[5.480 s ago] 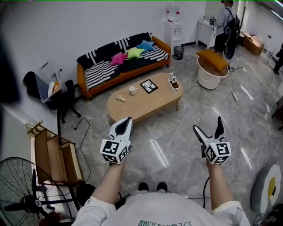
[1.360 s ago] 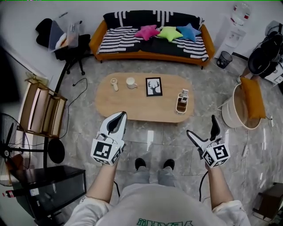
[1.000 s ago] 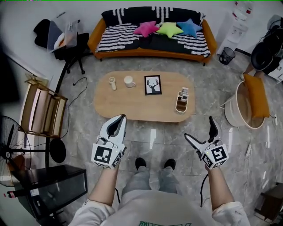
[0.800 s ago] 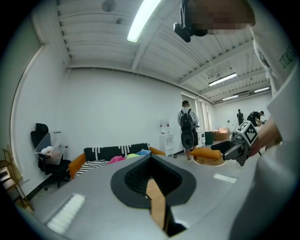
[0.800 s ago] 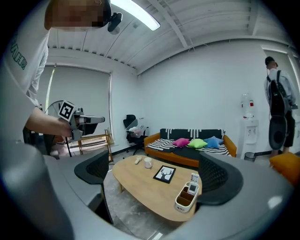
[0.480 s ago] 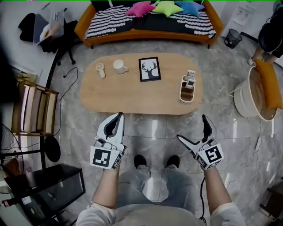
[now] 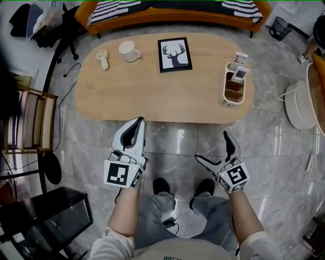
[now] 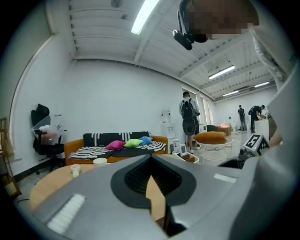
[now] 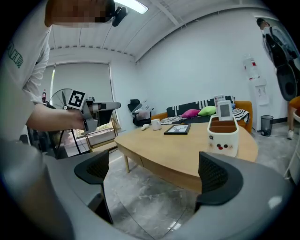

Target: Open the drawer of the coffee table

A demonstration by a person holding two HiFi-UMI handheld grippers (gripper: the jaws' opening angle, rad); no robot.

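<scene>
The person's shoes (image 7: 162, 186) stand on the grey stone floor (image 7: 172, 147), on the near side of the coffee table. Just beyond them the left gripper (image 7: 136, 124) is held with its jaws pressed together on nothing, its tip by the near edge of the worktop (image 7: 162, 96). To its right the right gripper (image 7: 213, 147) hangs a little nearer, its jaws spread wide with only floor between them. In the right gripper view a wooden band (image 9: 161, 165) runs under the worktop's near edge; which part of it is the drawer cannot be told. On the worktop, at the far left, lie a small cream hand fan (image 7: 103, 60) and a white mug (image 7: 128, 51). A framed deer picture (image 7: 175, 54) sits far centre, and a white caddy (image 7: 233, 86) stands at the right end. An orange sofa (image 7: 167, 14) stands beyond.
</scene>
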